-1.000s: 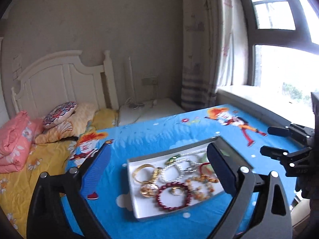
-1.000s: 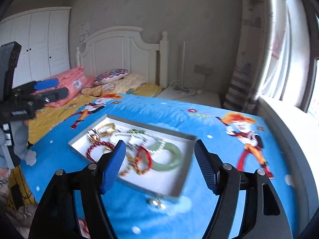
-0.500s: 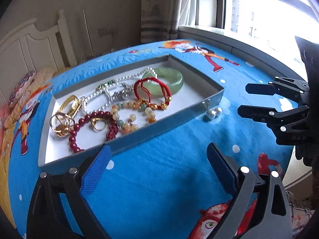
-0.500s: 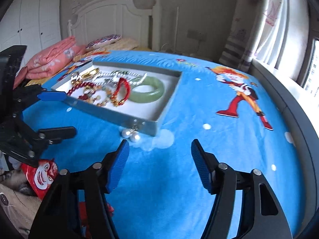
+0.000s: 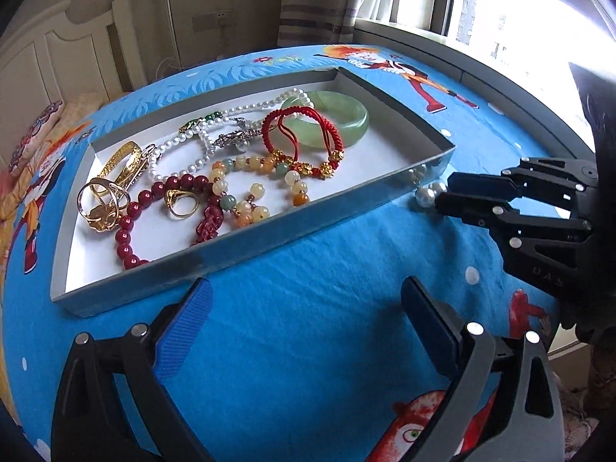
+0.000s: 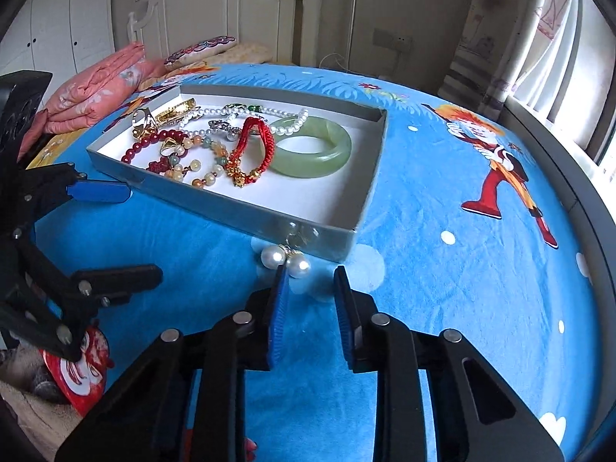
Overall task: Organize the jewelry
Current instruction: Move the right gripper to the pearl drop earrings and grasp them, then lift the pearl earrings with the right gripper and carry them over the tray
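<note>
1. Right gripper (image 6: 308,279): jaws have just been closing, from wide a second ago to a narrow gap now. Nothing clamped; bare blue cloth shows between the pads.
2. Pearls (image 6: 285,261), a pair, lie on the bed (image 6: 442,308) just outside the tray (image 6: 246,215), against its near wall. My left pad tip sits right at them, between the two; I can't tell if it touches.
3. Left gripper (image 5: 304,308): jaws wide apart, same spread as in both earlier frames, holding nothing. It hangs over bare cloth beside the tray's long wall.
4. Since a second ago both cameras have come down and tipped toward the bed: headboard and window filled much of the view then, tray and cloth fill it now. Little change in the left view over the last half second.
5. Tray contents look unmoved: jade bangle (image 6: 313,152), red cord bracelet (image 6: 256,142), dark red beads (image 5: 161,208), pearl strand (image 5: 200,142), gold rings (image 5: 102,202).
6. Hard to read: the pieces overlap, so strand ends and clasps are buried. The gold fitting on the pearls merges with its reflection in the tray wall.
7. From the left view, my right gripper covers part of one pearl. Both gripper bodies are cut off at the frame bottom.
</note>
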Demonstrator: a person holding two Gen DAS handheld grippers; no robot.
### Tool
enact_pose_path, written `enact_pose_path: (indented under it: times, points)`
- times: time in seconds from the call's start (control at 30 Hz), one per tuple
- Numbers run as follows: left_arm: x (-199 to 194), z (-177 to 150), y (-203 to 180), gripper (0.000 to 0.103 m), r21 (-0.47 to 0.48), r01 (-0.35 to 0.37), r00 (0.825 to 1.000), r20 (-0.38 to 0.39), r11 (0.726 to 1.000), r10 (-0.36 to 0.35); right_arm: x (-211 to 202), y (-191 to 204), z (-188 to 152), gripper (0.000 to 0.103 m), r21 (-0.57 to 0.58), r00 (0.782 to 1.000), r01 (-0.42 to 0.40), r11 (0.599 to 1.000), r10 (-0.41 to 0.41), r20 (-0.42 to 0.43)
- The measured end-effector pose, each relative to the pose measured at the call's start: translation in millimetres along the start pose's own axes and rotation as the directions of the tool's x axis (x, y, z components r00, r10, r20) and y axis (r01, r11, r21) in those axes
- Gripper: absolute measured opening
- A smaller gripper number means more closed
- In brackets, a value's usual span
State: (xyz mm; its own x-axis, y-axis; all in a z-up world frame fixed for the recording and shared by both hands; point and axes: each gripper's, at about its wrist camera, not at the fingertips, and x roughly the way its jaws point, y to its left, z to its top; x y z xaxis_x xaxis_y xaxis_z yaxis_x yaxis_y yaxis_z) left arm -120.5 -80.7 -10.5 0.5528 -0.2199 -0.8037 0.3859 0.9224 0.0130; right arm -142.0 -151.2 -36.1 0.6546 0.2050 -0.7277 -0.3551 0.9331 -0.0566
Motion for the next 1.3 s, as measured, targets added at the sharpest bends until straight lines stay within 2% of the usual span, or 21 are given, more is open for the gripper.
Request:
enact_pose_path:
  times: [0.1, 0.37, 0.53, 0.6, 0.73, 0.9, 1.03, 1.13, 1.2, 1.3]
  points:
    - [-1, 0, -6, 0.100, 0.034, -0.029, 1.000, 0.007, 0.999, 0.029, 2, 5, 3, 0.020, 0.003, 1.000, 0.010, 1.000, -0.010, -0.005]
    - [1, 1, -1, 0.101, 0.009, -0.004, 1.000, -0.010, 1.000, 0.005, 5, 17, 7, 0.019, -0.043, 1.000, 0.027, 0.999, -0.027, -0.004]
    - [1, 1, -1, 0.101, 0.007, -0.003, 1.000, -0.010, 1.000, 0.003, 1, 29, 4, 0.018, -0.103, 0.998, -0.058, 0.993, 0.060, 0.018]
    - [1, 1, -1, 0.101, 0.007, -0.003, 1.000, -0.010, 1.000, 0.003, -1, 34, 4, 0.018, -0.124, 0.997, -0.068, 0.990, 0.072, 0.025]
    - [1, 1, -2, 0.101, 0.010, -0.001, 1.000, -0.011, 1.000, 0.001, -6, 15, 3, 0.018, -0.025, 0.995, -0.075, 0.997, 0.077, 0.061]
    - [-1, -2, -1, 0.101, 0.015, 0.005, 1.000, -0.013, 1.000, -0.005, -10, -10, -5, 0.018, 0.058, 0.998, 0.012, 0.998, -0.015, 0.058]
    - [-2, 0, -4, 0.100, 0.002, -0.003, 1.000, -0.023, 1.000, 0.003, -9, -30, -10, 0.018, 0.129, 0.999, 0.015, 0.992, -0.022, 0.050]
    - [-2, 5, -16, 0.099, -0.001, 0.046, 0.999, -0.025, 0.999, -0.046, -9, -31, -11, 0.018, 0.134, 0.998, 0.007, 0.991, -0.015, 0.058]
    - [-1, 11, -30, 0.090, -0.006, 0.068, 0.998, -0.016, 0.998, -0.068, -10, -31, -12, 0.018, 0.135, 0.998, 0.003, 0.991, -0.012, 0.068]
    - [4, 22, -48, 0.075, -0.013, 0.045, 0.999, -0.013, 0.999, -0.045, -14, -39, -15, 0.018, 0.172, 0.996, -0.036, 0.984, 0.020, 0.092]
